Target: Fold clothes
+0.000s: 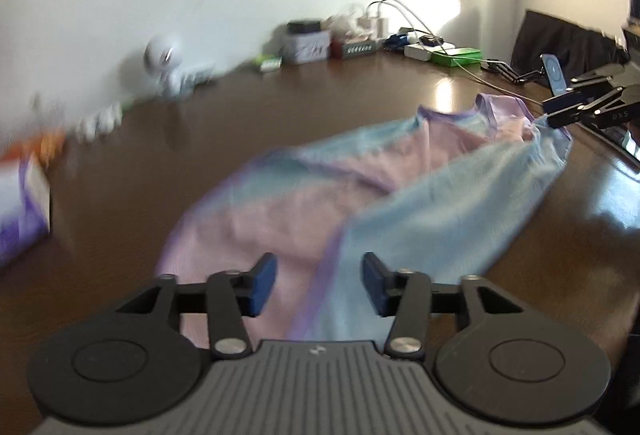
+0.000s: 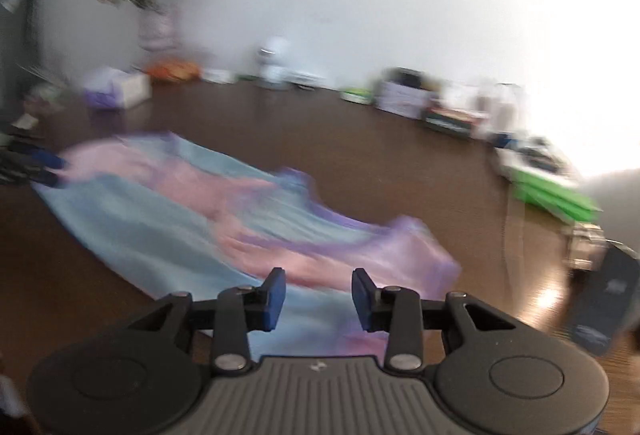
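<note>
A pink, light-blue and purple garment [image 1: 320, 195] lies spread on the dark wooden table [image 1: 240, 139]; it also shows in the right wrist view [image 2: 224, 219]. My left gripper [image 1: 319, 285] is open, hovering over the garment's near end, nothing between its blue pads. My right gripper [image 2: 319, 300] is open over the garment's other end. In the left wrist view the right gripper [image 1: 554, 112] sits at the garment's far corner, and the cloth looks bunched toward it. The left gripper [image 2: 48, 167] shows at the far left of the right wrist view. Both views are motion-blurred.
Along the wall stand a white round camera [image 1: 164, 55], boxes [image 1: 306, 43], chargers and cables [image 1: 400, 19] and green packs [image 1: 460, 56]. A purple-white box [image 1: 20, 203] is at the left. A vase of flowers [image 2: 152, 23] and a dark phone-like object [image 2: 604, 307] show in the right wrist view.
</note>
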`<state>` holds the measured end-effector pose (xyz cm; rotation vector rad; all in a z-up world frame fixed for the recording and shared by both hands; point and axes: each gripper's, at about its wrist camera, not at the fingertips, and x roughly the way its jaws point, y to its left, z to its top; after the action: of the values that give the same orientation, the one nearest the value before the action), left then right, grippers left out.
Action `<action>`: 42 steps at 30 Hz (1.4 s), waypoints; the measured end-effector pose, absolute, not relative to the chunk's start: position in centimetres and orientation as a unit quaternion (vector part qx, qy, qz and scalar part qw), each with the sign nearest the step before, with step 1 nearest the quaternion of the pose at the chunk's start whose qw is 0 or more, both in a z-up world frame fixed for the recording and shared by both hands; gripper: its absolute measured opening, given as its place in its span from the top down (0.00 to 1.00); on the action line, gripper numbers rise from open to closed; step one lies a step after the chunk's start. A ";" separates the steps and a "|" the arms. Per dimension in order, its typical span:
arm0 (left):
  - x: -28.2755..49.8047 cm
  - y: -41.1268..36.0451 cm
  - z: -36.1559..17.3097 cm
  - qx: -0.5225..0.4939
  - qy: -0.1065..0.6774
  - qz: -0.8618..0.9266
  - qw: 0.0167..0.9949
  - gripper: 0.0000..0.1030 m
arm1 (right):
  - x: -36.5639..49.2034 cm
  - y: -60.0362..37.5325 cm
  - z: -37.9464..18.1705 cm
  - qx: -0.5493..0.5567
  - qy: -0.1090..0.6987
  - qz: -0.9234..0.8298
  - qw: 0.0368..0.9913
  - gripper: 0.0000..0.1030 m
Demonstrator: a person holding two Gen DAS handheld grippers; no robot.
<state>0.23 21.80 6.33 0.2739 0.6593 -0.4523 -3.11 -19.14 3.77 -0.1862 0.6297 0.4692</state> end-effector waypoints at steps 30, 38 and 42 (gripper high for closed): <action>4.9 18.3 7.7 0.114 0.267 -0.226 0.930 0.96 | 6.7 -15.4 6.1 -0.034 0.273 0.280 0.920 0.97; -2.6 19.0 3.7 0.082 0.318 -0.175 0.928 0.93 | -0.8 -15.4 2.4 -0.072 0.308 0.302 0.899 0.97; -4.6 20.4 3.7 0.067 0.320 -0.136 0.935 0.70 | -2.4 -17.0 2.6 -0.056 0.305 0.290 0.905 0.83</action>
<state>-4.56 20.36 3.66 0.1379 0.6541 -0.2779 -2.39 -16.99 2.57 -0.1147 0.6296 0.5990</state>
